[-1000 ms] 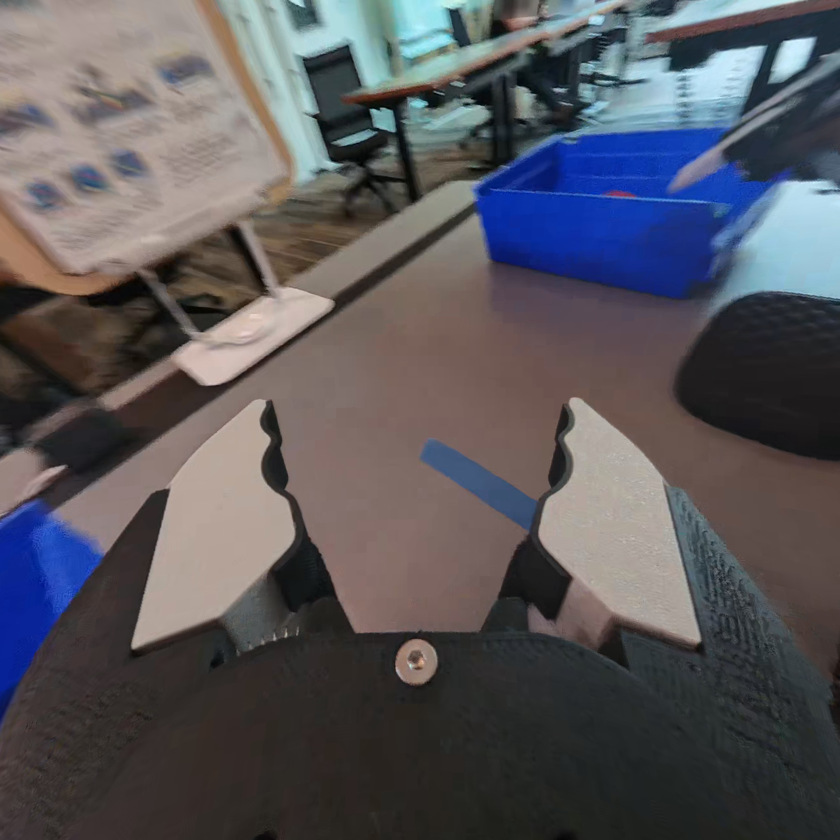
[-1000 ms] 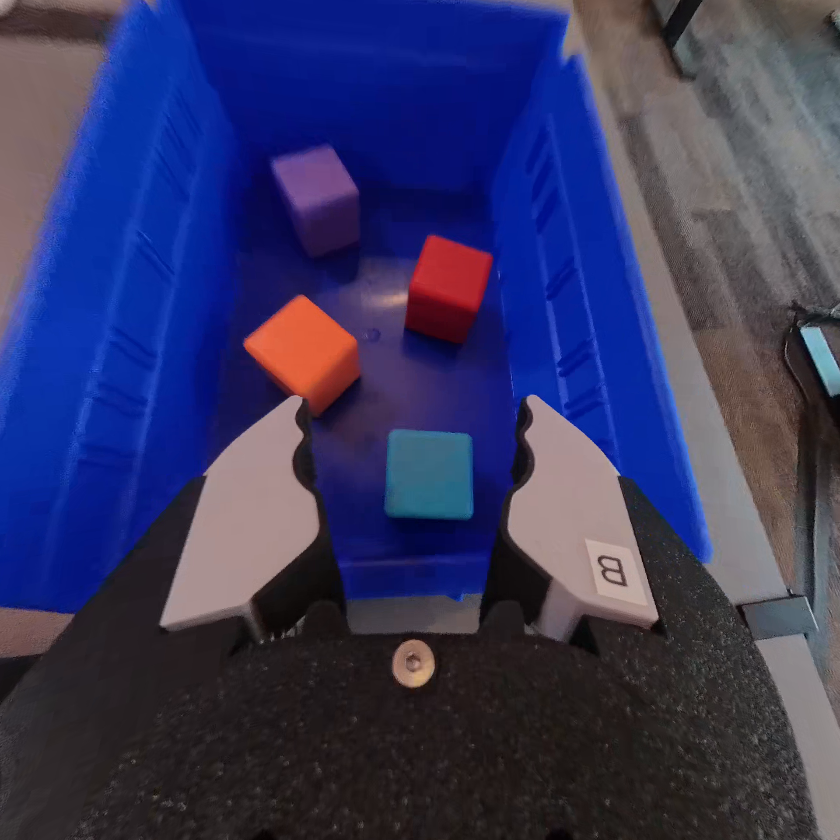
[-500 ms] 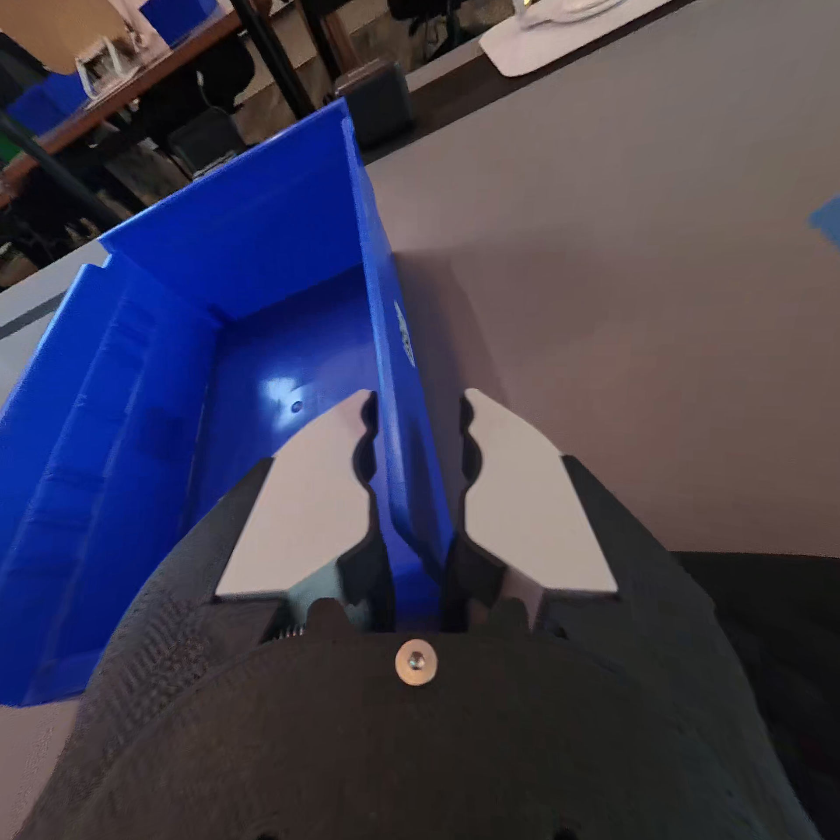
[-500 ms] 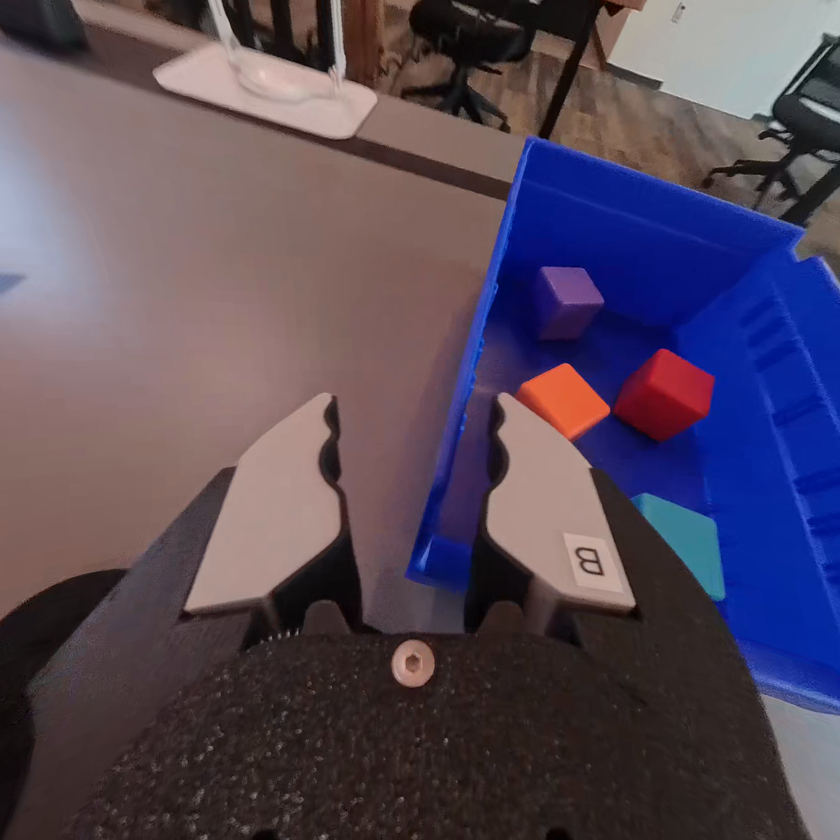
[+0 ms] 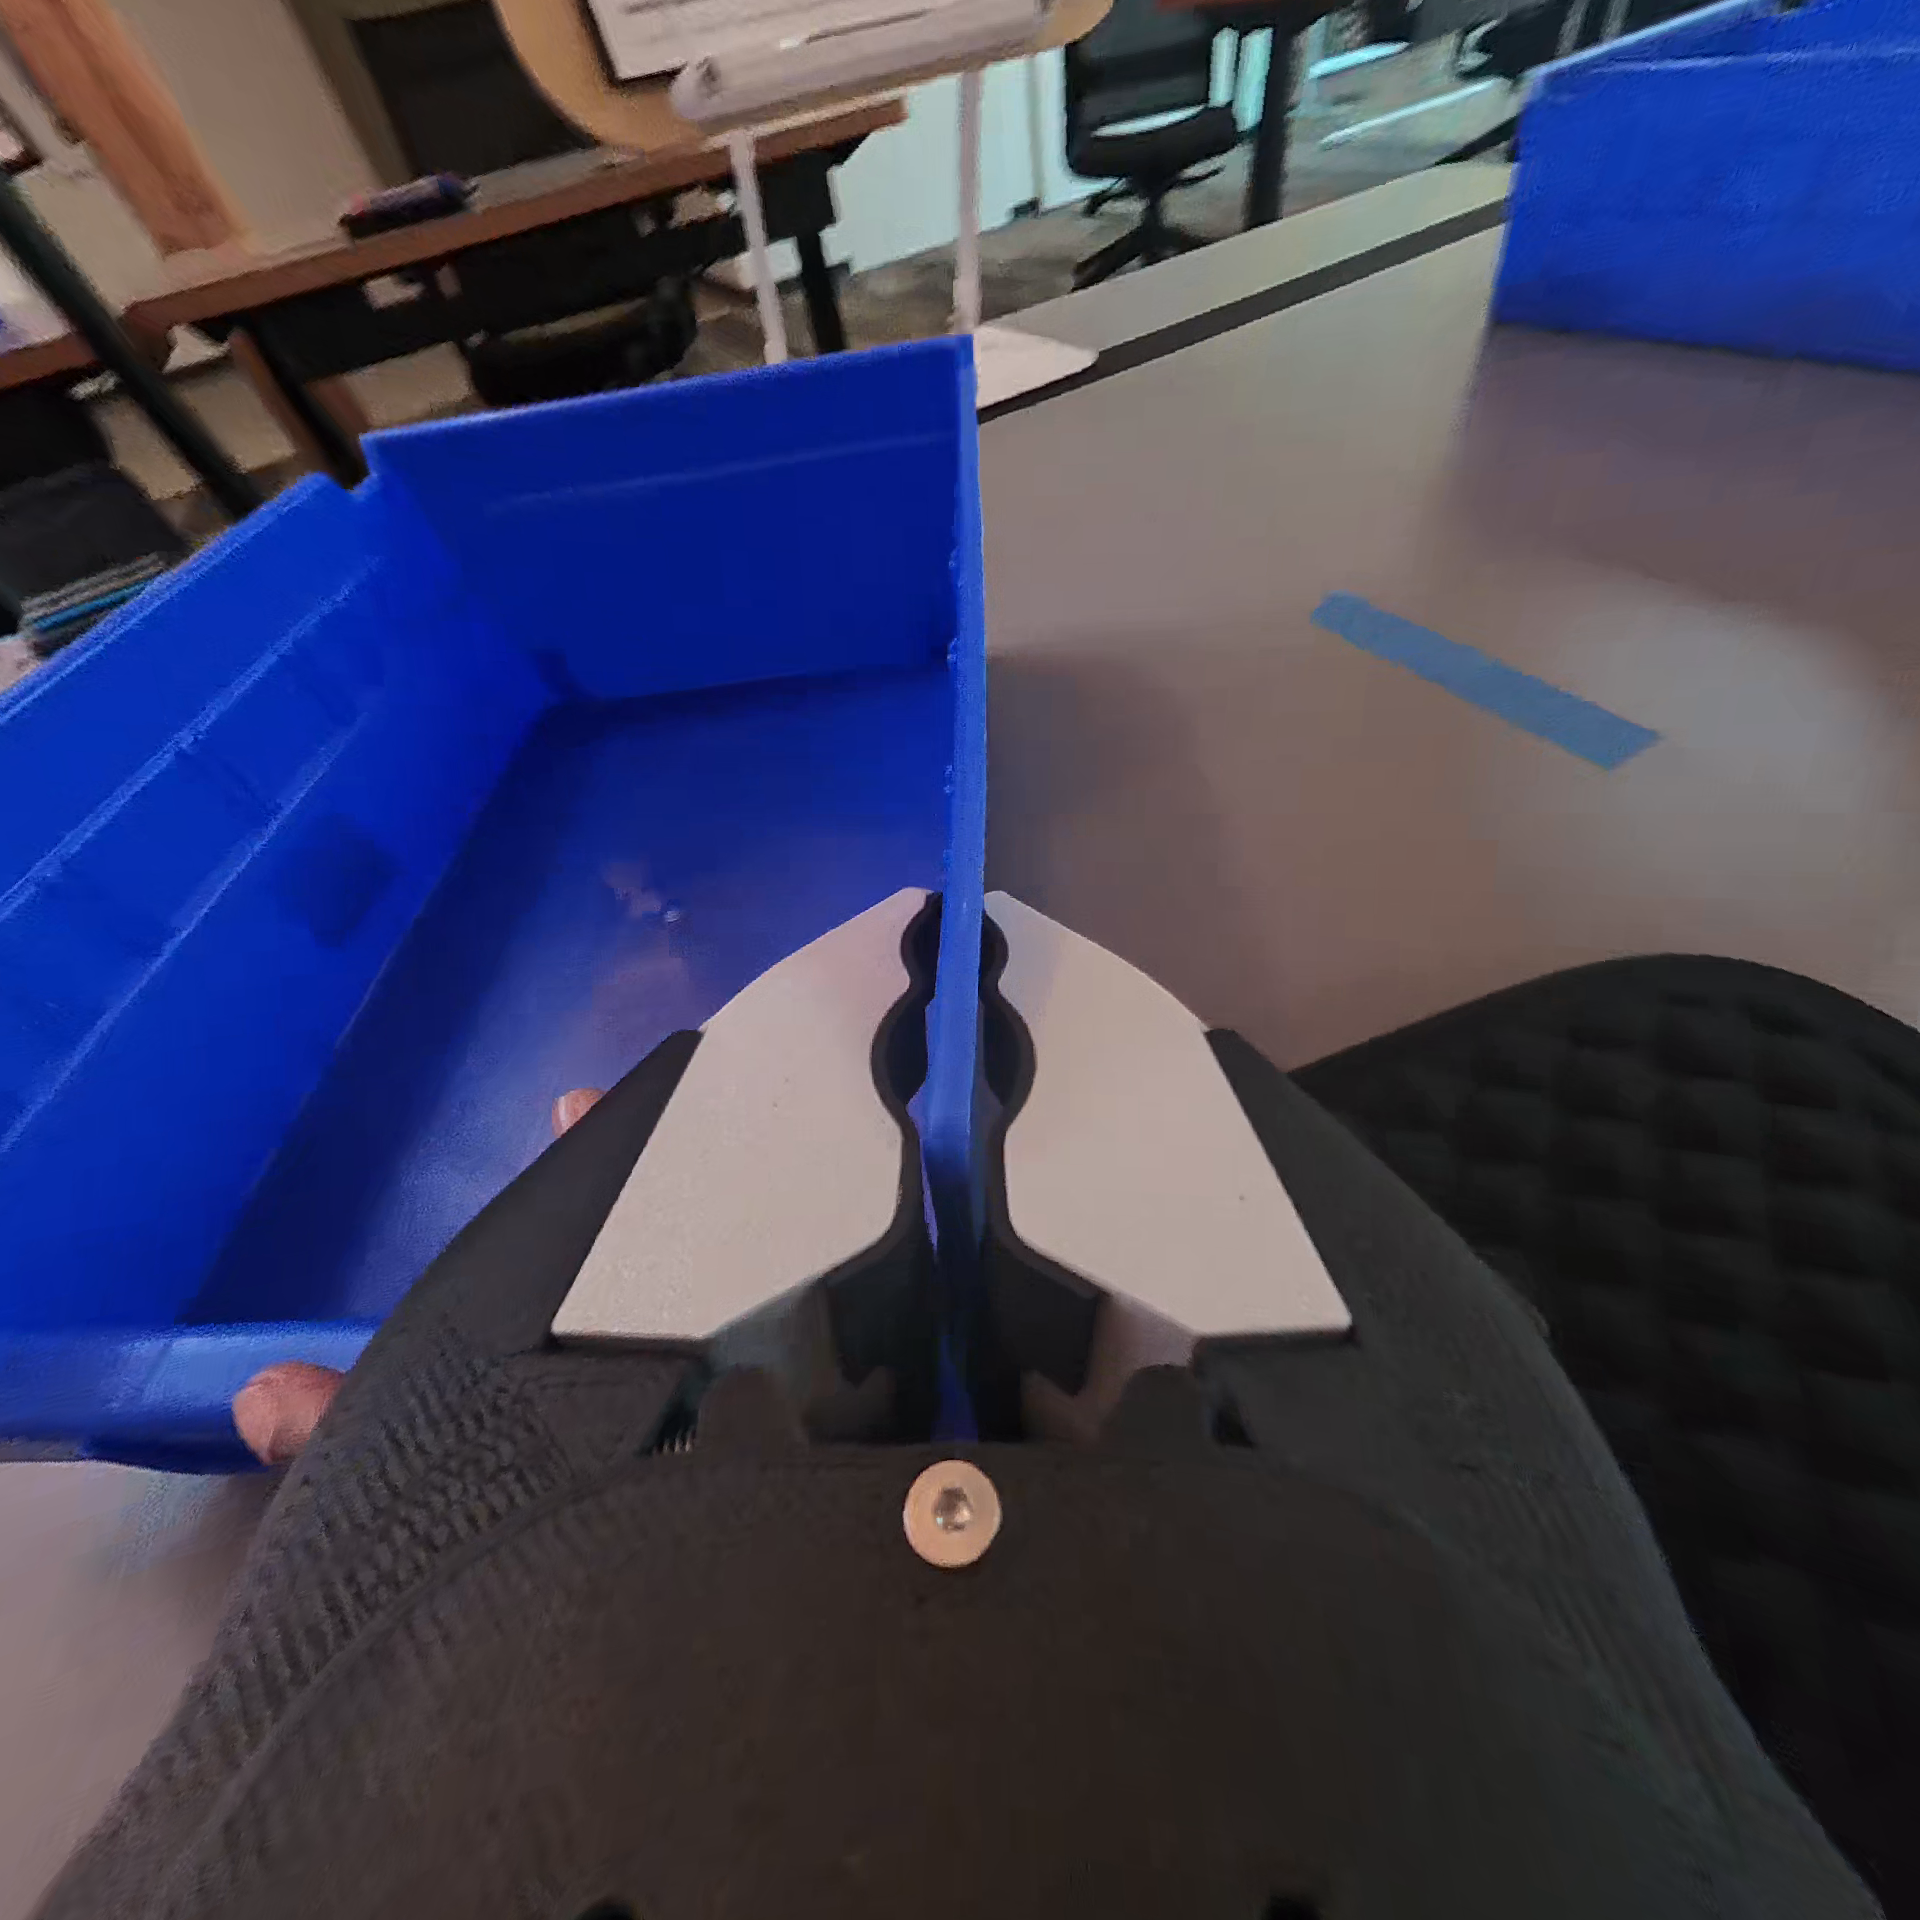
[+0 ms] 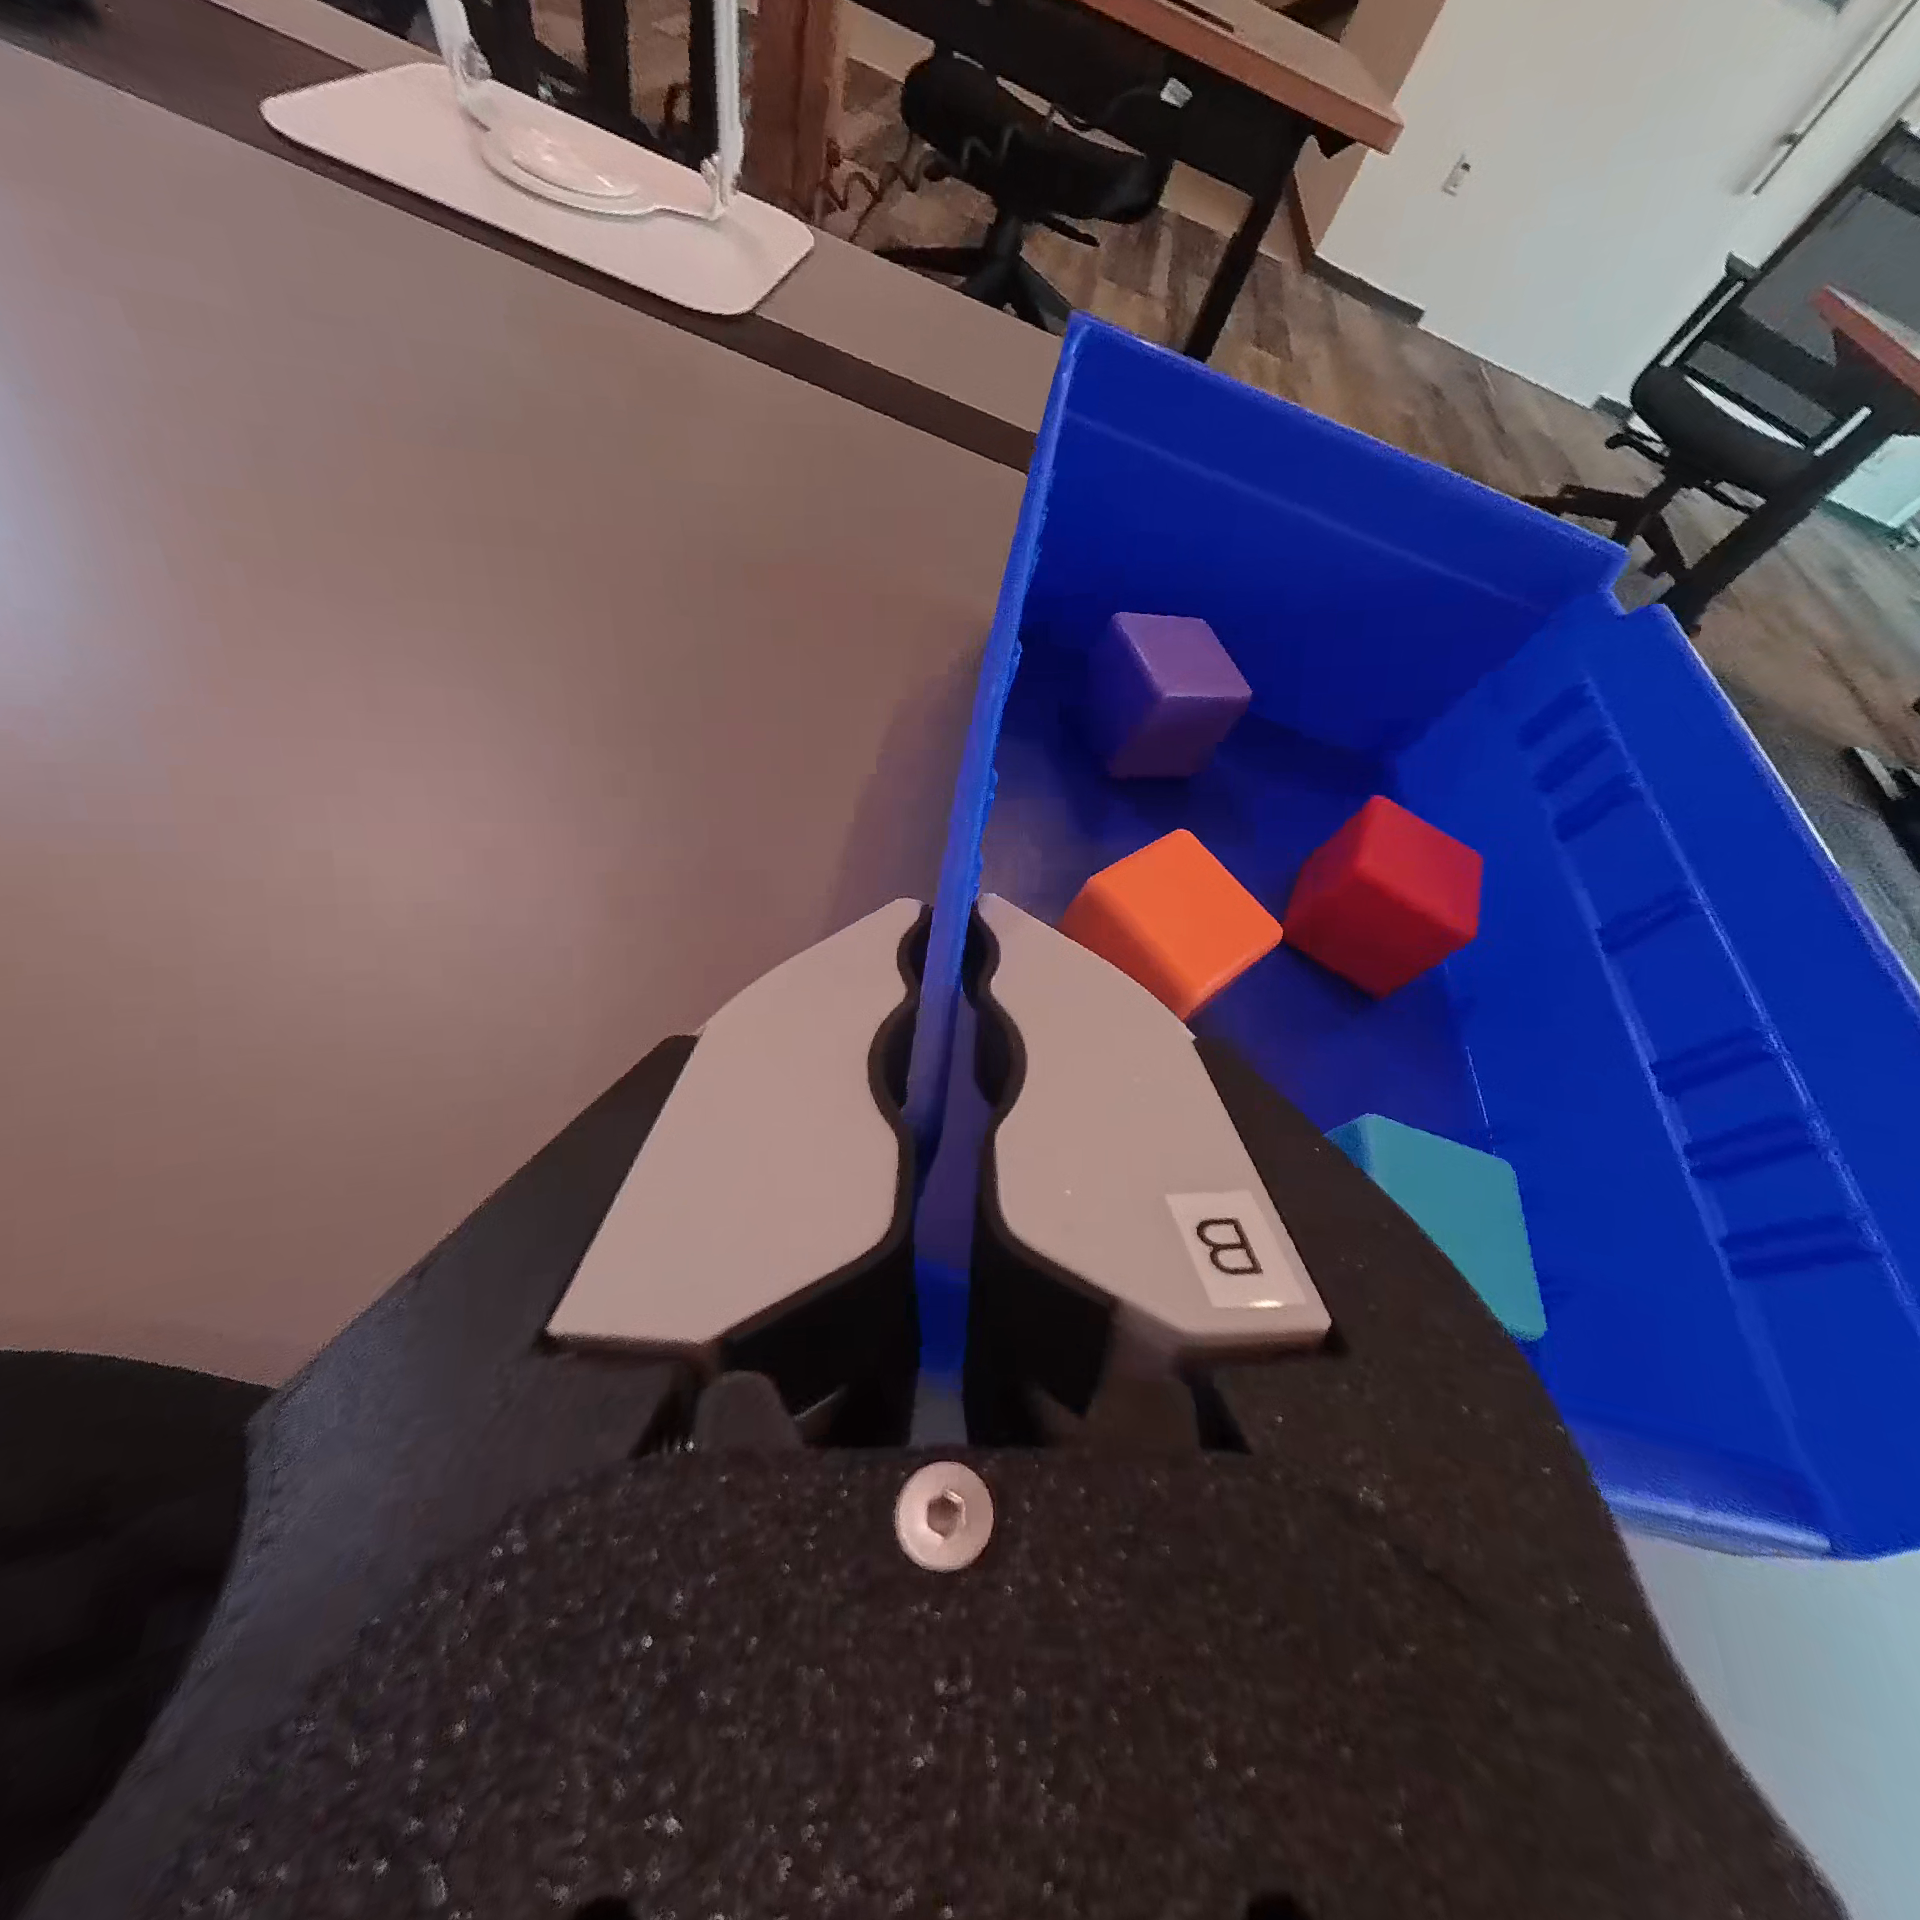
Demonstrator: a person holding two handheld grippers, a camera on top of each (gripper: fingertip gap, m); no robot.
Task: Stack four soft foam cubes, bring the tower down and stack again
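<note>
In the right wrist view, a blue bin [image 6: 1351,540] holds a purple cube [image 6: 1169,691], an orange cube [image 6: 1169,925], a red cube [image 6: 1382,894] and a teal cube [image 6: 1444,1216], all lying loose on its floor. My right gripper [image 6: 951,914] is shut on this bin's left wall [image 6: 987,675]. In the left wrist view, my left gripper [image 5: 961,904] is shut on the right wall [image 5: 966,623] of a second, empty blue bin [image 5: 675,561]. Both bins rest on the grey table [image 5: 1351,883].
A strip of blue tape [image 5: 1486,681] lies on the table between the bins. The bin with the cubes shows at the far right [image 5: 1714,208]. A white sign-stand base [image 6: 540,177] sits at the table's far edge. A black textured shape [image 5: 1662,1247] lies close on the right. A person's fingertips [image 5: 275,1403] show by the empty bin. The gap from one gripper's tips to the other's is roughly 50 cm.
Both grippers were open a second ago. The left swung from the table's middle to the empty bin and shut on its wall. The right moved from above the cubes and shut on its bin's left wall.
</note>
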